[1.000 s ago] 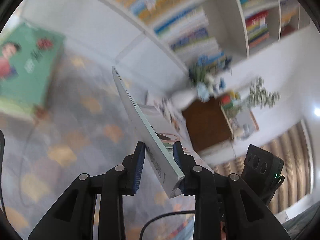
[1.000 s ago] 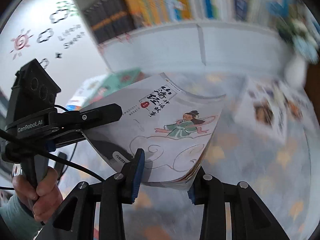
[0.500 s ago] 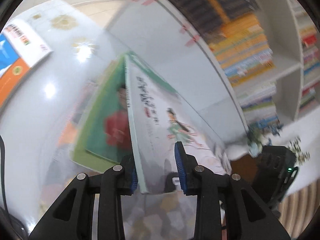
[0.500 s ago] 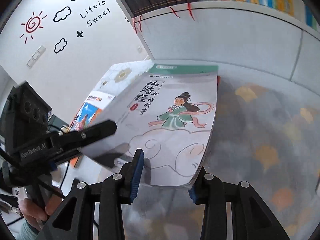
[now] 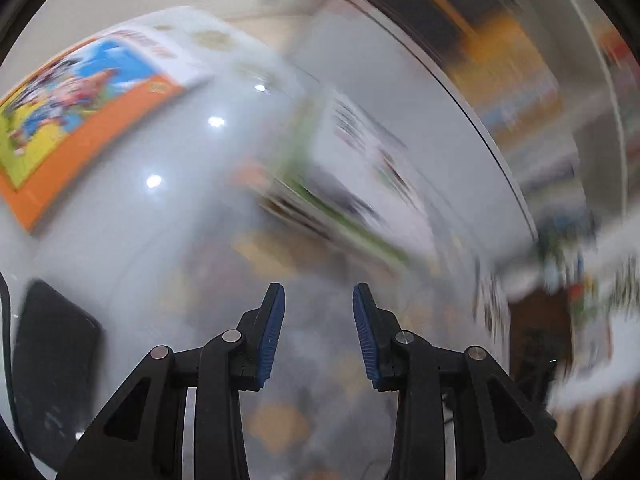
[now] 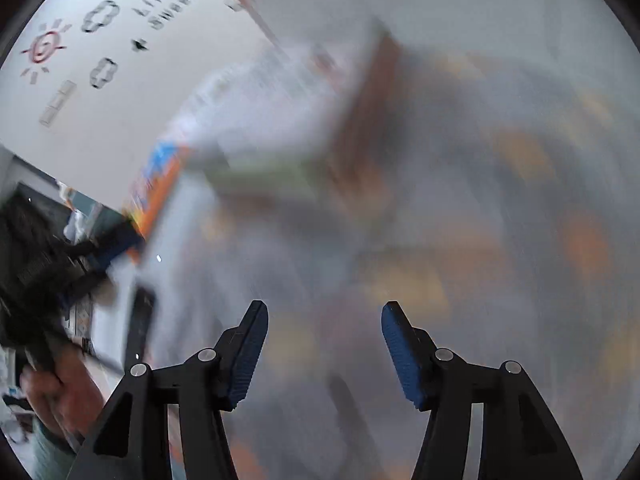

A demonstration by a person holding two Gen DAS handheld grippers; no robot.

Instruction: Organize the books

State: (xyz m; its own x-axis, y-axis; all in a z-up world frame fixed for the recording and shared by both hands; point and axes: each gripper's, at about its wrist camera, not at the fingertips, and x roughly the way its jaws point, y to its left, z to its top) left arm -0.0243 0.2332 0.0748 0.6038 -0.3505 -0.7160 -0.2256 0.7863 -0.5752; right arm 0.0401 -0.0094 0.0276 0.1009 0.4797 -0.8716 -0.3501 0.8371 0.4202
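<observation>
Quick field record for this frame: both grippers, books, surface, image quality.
left hand-held gripper: jaws opening, nothing between them
right hand-held gripper: jaws opening, nothing between them
white book: lying on a green book, ahead of the left hand-held gripper, blurred
orange-bordered cartoon book: flat on the table, apart from the stack
hand: lower left of right wrist view, holding the left hand-held gripper
image quality: heavy motion blur in both views
</observation>
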